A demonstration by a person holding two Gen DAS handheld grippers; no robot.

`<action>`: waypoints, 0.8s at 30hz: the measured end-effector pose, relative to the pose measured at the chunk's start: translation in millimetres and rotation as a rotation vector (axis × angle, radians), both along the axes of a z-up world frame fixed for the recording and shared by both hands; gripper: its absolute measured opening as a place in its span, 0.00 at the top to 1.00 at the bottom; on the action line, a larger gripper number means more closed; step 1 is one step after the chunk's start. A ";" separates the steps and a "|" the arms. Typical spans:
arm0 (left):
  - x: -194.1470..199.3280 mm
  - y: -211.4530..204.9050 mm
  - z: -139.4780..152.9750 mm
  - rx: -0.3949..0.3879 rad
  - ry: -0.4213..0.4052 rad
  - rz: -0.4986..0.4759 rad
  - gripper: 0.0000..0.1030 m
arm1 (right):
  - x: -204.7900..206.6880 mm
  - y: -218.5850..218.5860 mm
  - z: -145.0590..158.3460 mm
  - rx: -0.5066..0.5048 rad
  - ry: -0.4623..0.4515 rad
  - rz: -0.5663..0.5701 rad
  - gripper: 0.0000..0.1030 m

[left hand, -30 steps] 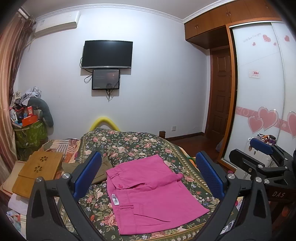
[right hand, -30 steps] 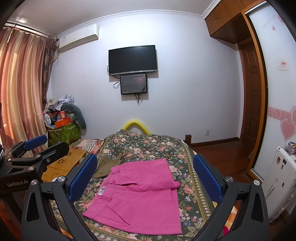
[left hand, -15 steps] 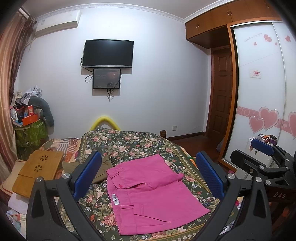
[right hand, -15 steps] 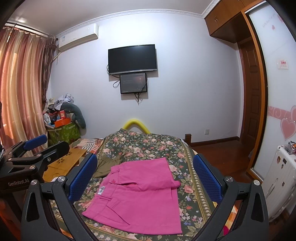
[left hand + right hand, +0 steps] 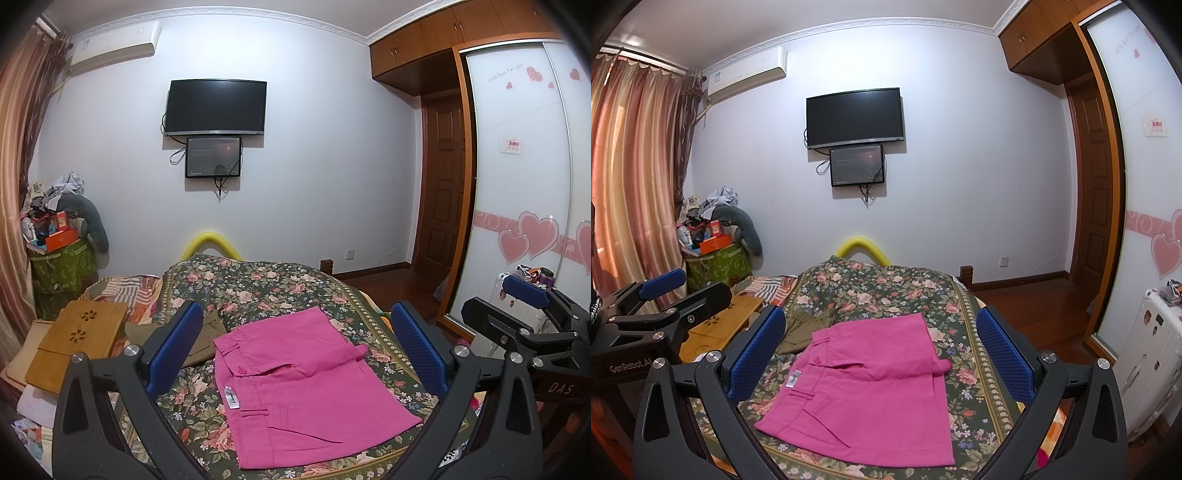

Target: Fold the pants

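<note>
The left tongs, black-framed with blue rubber pads, stand wide apart and hold nothing; they hang above the near end of the bed, clear of the cloth. The right tongs, of the same black frame and blue pads, are likewise spread wide and hold nothing. In the left wrist view the right tongs appear at the right edge, and in the right wrist view the left tongs show at the left edge, so the two are side by side and apart.

Between and beyond the pads lie the bright pink cotton pants, folded into a compact, roughly square stack on the dark green floral bedspread. The waistband with its button and a small white label faces left, and a folded edge runs across the middle of the stack. The pants rest flat and nothing touches them.

Just beside their far left corner lies a crumpled olive-brown garment, partly hidden by the left pad. Further left sits a low bamboo lap table with flower-shaped cutouts. A yellow foam arch rises at the far end of the bed. On the white wall hang a black flat television and a smaller dark screen under it.
</note>
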State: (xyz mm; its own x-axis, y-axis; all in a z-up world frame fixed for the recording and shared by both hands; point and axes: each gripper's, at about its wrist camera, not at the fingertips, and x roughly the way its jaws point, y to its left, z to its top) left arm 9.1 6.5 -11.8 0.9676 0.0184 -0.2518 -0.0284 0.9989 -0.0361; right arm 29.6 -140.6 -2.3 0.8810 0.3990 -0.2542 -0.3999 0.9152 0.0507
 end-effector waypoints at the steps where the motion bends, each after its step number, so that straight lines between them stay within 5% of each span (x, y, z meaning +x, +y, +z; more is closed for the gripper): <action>1: 0.2 -0.2 -0.2 0.001 0.001 0.000 0.00 | 0.1 0.3 -0.5 0.000 0.000 0.000 0.00; 24: 1.0 -0.8 0.7 0.000 -0.002 0.005 0.00 | 0.5 1.2 -1.6 0.000 0.002 0.000 0.00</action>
State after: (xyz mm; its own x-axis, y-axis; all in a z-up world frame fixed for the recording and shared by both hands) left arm 10.1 5.7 -11.1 0.9680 0.0235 -0.2500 -0.0337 0.9988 -0.0364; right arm 30.1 -139.4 -3.9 0.8806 0.3989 -0.2558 -0.3997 0.9152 0.0511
